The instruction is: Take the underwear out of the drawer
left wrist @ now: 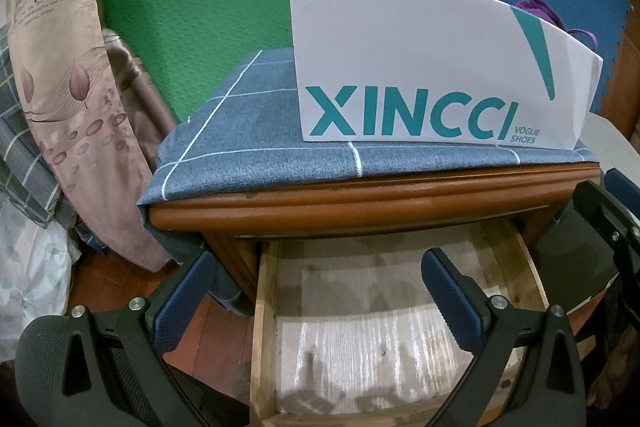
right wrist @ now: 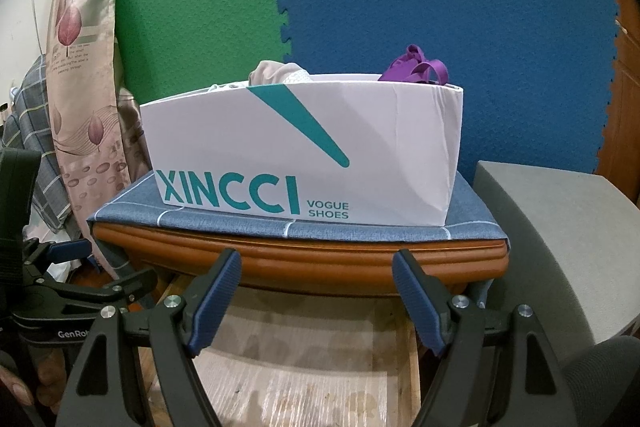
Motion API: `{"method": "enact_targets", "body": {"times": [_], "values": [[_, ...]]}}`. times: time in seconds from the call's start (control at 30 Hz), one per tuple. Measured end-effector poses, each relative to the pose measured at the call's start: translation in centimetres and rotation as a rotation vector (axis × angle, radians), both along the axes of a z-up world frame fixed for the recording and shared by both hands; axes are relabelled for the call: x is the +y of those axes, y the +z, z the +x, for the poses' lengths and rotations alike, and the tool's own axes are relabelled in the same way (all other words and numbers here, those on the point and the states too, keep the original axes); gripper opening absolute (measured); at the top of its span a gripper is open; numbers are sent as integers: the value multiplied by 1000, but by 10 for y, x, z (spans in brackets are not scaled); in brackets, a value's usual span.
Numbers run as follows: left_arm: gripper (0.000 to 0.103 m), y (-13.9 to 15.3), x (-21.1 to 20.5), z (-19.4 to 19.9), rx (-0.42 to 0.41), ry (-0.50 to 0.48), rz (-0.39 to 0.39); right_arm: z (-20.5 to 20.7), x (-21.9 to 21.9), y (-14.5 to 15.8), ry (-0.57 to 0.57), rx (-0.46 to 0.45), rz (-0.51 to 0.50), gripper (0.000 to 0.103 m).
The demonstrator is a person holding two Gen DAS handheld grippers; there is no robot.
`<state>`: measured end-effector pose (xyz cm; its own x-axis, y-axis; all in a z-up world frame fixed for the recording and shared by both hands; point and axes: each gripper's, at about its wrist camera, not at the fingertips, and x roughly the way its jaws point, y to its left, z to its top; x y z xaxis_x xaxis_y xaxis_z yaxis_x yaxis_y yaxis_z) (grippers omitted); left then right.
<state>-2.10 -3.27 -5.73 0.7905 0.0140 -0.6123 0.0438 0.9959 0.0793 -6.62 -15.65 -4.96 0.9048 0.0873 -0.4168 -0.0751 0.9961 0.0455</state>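
Blue-padded jaws on both the left gripper (left wrist: pixel 318 291) and right gripper (right wrist: pixel 318 301) are spread apart, holding nothing. Drawer (left wrist: pixel 266 307) looks bare — garments (right wrist: pixel 414 67) sit in the shoe box (right wrist: pixel 304 147) up top, so probably about done.

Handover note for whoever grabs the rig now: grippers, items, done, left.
Left gripper: open, holding nothing, above the open drawer.
Right gripper: open, holding nothing, over the same drawer.
Drawer: pulled out; only its liner shows, no underwear visible in it.
White XINCCI box on the nightstand holds beige cloth and purple cloth.
Done: drawer looks cleared.
Left: perhaps only to close it.
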Motion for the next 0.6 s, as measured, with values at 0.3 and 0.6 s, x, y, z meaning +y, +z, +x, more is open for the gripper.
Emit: {"method": "enact_targets", "body": {"times": [0.3, 0.6], "values": [[102, 2, 4, -15, -72, -39, -12, -2, 0, 0, 0, 1, -1, 80], [102, 6, 8, -28, -50, -46, -11, -14, -30, 33, -27, -14, 58, 80]]}}
